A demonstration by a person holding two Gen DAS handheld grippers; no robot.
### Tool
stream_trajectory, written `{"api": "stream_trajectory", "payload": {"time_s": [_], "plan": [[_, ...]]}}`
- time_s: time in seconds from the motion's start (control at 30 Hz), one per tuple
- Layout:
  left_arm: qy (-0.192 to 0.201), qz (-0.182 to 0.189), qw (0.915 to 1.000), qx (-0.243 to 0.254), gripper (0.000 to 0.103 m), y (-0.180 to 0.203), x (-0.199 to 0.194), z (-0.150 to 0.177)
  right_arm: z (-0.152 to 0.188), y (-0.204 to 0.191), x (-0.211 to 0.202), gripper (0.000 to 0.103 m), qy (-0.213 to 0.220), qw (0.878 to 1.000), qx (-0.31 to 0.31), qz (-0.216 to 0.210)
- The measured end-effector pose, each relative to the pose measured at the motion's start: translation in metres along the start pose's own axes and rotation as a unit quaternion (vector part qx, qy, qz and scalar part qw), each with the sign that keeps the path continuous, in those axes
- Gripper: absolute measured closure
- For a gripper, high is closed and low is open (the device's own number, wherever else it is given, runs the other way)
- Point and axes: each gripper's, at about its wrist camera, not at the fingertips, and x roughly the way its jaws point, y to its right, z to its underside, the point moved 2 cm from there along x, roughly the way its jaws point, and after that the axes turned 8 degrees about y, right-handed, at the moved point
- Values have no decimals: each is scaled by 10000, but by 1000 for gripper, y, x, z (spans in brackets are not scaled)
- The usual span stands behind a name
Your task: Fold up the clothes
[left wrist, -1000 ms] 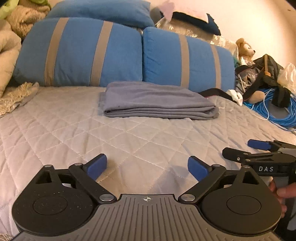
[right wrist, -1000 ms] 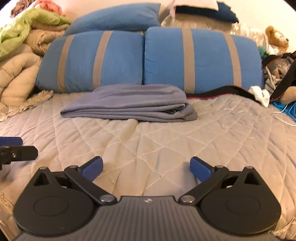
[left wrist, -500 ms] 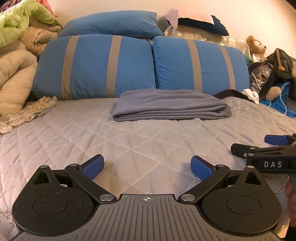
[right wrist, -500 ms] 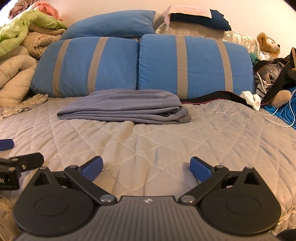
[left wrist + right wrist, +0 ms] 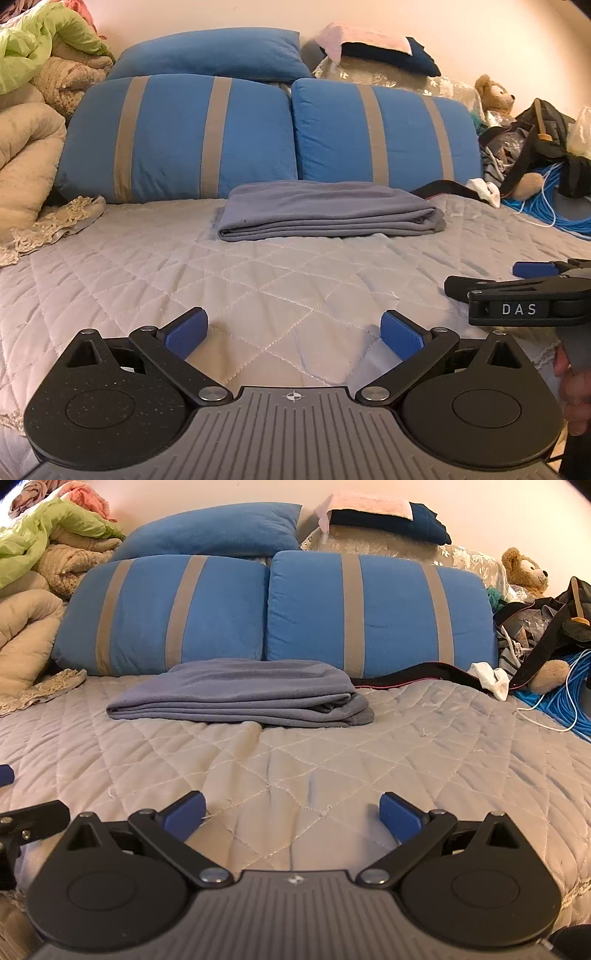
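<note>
- The bed (image 5: 110,280) is filling most of both views, its quilted cover lying bare between the grippers and the striped pillows (image 5: 177,136) at the head.
- The view is sitting a little lower and further back than a second ago: in the left wrist view more of the quilt is showing in front of the garment, and the pile of bedding (image 5: 29,122) at the left is coming fully into frame.
- The garment (image 5: 325,210), a grey cloth, is lying folded into a flat stack of layers on the quilt just before the pillows, well apart from both grippers; its shape is not differing from the earlier pictures.
- The left gripper (image 5: 293,334) is hovering over the near quilt with its pads wide apart, holding nothing.
- The right gripper (image 5: 291,814) is hovering level beside it, also spread wide and empty; its body is showing at the right edge of the left wrist view.
- Judging by this, both tools are drawing away from a finished fold, so this piece is probably done and the next garment, perhaps from the pile, is waiting.
</note>
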Motion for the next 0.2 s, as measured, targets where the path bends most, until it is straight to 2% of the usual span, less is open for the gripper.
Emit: {"api": "stream_trajectory", "payload": {"time_s": [0.2], "plan": [[-12,-58,10000,-4,0,1,0,0,0,1,0,0,24,10000,1,-10]]}}
